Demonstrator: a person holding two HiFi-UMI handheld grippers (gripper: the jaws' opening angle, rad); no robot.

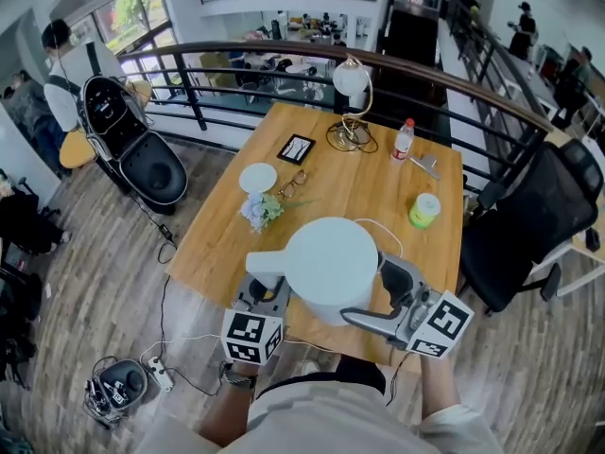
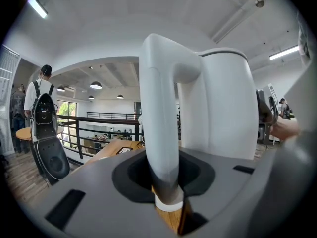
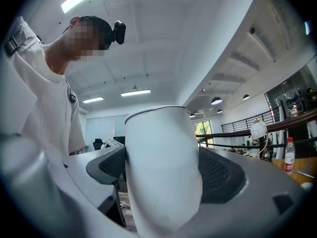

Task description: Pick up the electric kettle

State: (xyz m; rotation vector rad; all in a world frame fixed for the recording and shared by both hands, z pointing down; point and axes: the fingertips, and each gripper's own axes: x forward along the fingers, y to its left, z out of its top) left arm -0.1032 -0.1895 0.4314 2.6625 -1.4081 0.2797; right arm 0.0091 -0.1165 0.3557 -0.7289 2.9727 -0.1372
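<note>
One wooden worktop (image 1: 359, 192), rectangular, set on a mezzanine. Its far edge runs along a dark curved railing (image 1: 236, 50). The left edge faces open plank floor. The near edge meets the person's body.

One black office chair (image 1: 548, 216), close against the right edge.

One black padded carrier (image 1: 142, 149), on the floor well off the far-left corner.

One electric kettle (image 1: 331, 263), white and unmarked, held over the near edge of the worktop between the two grippers.
- Left gripper (image 1: 260, 301): jaws closed on the kettle's handle (image 2: 158, 123), which stands upright between them.
- Right gripper (image 1: 378, 296): jaws pressed on either side of the kettle's body (image 3: 161, 167), mesh pads against it.
- Each gripper's cube shows black-and-white square markers.

One white globe lamp (image 1: 351, 78), at the far edge.

One white dish (image 1: 258, 178), left of centre, with a flower sprig (image 1: 262, 211) just beside it.

One green cup (image 1: 425, 210), near the right edge.

One water bottle (image 1: 404, 140), far right; label too small to read.

One framed picture (image 1: 296, 148), lying flat; contents unreadable.

Open worktop lies mid-surface, between the dish and the cup.
</note>
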